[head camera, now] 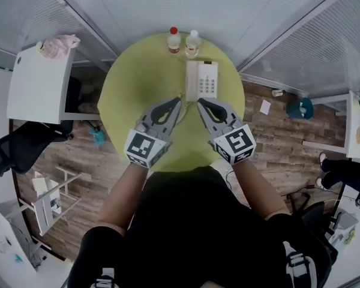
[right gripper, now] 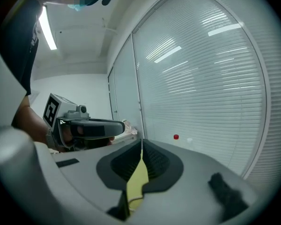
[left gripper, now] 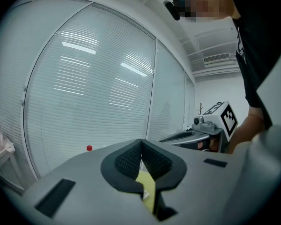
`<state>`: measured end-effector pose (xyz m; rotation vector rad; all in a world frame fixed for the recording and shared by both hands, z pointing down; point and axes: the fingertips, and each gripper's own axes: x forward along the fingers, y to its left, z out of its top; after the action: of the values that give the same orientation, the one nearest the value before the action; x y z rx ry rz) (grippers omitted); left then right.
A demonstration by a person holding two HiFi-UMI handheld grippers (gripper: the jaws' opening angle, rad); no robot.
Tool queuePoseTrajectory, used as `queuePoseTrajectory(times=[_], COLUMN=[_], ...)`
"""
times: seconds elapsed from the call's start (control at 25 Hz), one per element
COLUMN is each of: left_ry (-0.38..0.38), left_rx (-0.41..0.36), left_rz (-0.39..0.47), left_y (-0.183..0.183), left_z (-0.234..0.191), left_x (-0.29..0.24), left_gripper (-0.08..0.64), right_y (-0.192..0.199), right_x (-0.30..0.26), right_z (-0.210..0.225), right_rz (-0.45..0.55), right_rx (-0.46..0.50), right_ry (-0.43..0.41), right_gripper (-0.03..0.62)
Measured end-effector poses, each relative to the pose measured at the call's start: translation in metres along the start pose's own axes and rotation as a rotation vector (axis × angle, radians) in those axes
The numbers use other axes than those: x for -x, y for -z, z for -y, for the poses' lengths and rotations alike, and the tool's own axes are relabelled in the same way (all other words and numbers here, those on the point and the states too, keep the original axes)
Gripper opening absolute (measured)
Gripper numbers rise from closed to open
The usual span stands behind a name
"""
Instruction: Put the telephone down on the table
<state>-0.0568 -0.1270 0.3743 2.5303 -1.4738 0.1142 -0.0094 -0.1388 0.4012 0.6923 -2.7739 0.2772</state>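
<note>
A white telephone [head camera: 201,80] with its handset on the left lies flat on the round yellow-green table [head camera: 132,95], towards the far side. My left gripper [head camera: 178,101] hovers just short of the phone's near left corner, jaws closed together with nothing between them. My right gripper [head camera: 199,102] is level with it at the phone's near edge, also shut and empty. In the left gripper view the left gripper [left gripper: 141,142] shows its pads meeting, with the right gripper [left gripper: 210,125] off to the right. The right gripper [right gripper: 141,145] likewise shows its pads touching in its own view.
Two small bottles, one red-capped [head camera: 174,39] and one white-capped [head camera: 193,41], stand at the table's far edge behind the phone. Glass walls with blinds close in the back. A white side table [head camera: 39,83] and a black chair [head camera: 18,149] stand at the left.
</note>
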Motion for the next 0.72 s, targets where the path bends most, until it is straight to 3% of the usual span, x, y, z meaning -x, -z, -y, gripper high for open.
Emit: queuePoseTrajectory(times=[0.36, 0.72], left_ry=[0.001, 0.12], left_rx=[-0.035, -0.024], left_rz=[0.004, -0.007], left_y=[0.017, 0.06], left_z=[-0.021, -0.061], left_x=[-0.023, -0.038], left_gripper=[0.014, 0.014], right_y=[0.034, 0.085], right_x=[-0.035, -0.087], right_z=[0.033, 0.054], right_rz=[-0.073, -0.174], right_rx=[-0.048, -0.13], right_ry=[0.068, 0.273], right_gripper=[0.02, 0.02])
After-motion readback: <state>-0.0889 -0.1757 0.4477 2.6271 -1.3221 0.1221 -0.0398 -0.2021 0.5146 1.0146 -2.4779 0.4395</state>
